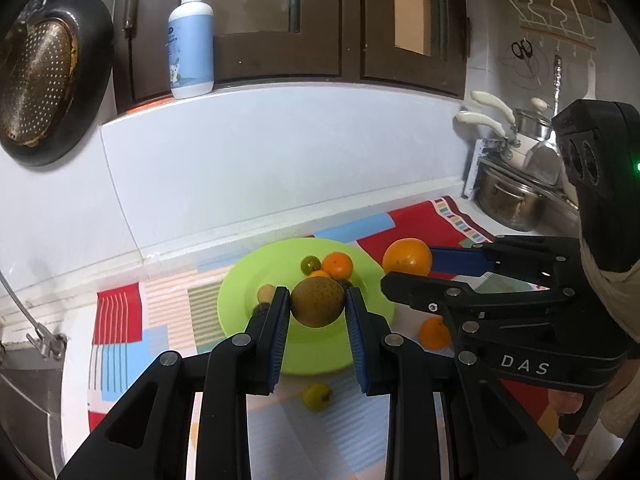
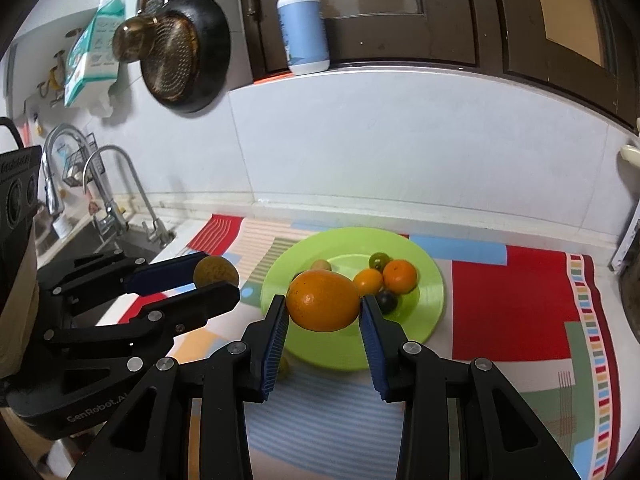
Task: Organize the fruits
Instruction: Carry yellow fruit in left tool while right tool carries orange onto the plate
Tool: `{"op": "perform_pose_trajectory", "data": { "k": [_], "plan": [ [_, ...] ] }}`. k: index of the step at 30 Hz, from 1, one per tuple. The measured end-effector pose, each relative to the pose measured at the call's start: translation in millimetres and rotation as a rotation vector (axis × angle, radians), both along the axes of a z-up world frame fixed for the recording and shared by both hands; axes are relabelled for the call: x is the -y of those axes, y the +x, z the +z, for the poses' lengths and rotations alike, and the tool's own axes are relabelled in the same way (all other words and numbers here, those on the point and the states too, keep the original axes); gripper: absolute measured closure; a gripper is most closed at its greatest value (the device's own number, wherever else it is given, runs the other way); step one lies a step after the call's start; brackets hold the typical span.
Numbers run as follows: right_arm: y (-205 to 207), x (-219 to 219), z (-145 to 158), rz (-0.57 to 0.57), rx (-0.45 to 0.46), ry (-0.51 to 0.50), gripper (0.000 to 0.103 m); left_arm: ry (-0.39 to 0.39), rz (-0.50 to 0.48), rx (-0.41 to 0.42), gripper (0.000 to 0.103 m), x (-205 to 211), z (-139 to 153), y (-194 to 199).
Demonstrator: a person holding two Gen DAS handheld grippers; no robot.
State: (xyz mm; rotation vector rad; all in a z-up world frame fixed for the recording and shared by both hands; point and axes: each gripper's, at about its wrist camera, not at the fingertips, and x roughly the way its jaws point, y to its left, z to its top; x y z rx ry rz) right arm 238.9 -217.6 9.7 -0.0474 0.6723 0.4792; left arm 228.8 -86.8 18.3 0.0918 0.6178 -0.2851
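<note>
The left hand-held gripper [image 1: 317, 312] is clenched on a brown, speckled round fruit [image 1: 317, 301], its blue-padded fingers pressing each side and holding it up over the near half of the lime-green plate [image 1: 360, 264]. The right hand-held gripper [image 2: 323, 312] grasps a large orange [image 2: 323, 301] the same way, lifted above the plate's near-left rim [image 2: 434, 280]; in the left wrist view that orange [image 1: 407, 257] shows beside the plate's right edge between the right gripper's fingers. On the plate lie a smaller orange [image 2: 400, 276], a yellow-orange fruit [image 2: 368, 281] touching it, a small green fruit [image 2: 379, 259] behind them, a dark purple fruit [image 2: 387, 301] in front, and a pale brown fruit [image 2: 321, 265] to the left. Off the plate, on the patterned cloth [image 2: 508, 304] covering the table, a small orange [image 1: 434, 333] sits just beside the plate's right rim, partly hidden by the right gripper, and a small yellow-green fruit [image 1: 317, 397] lies near the plate's front edge. A pump bottle [image 2: 303, 24] stands on the ledge above the tiled wall, a dark pan [image 2: 188, 54] hangs to its left, and a sink faucet [image 2: 116, 188] stands at the far left.
</note>
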Motion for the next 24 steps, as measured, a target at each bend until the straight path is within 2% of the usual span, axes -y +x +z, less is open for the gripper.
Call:
{"op": "perform_pose_trajectory", "data": {
  "k": [7,13,24],
  "plan": [
    [25,-3,-6,-0.031,-0.018,-0.034,0.066,-0.007,0.006,-0.031,0.074,-2,-7,27],
    [53,-8,-25,-0.054,-0.082,-0.058,0.065,-0.017,-0.004,-0.095,0.074,-5,-23,52],
    [80,-10,-56,-0.074,-0.195,-0.063,0.065,-0.016,-0.024,-0.177,0.074,-8,-57,84]
  ]
}}
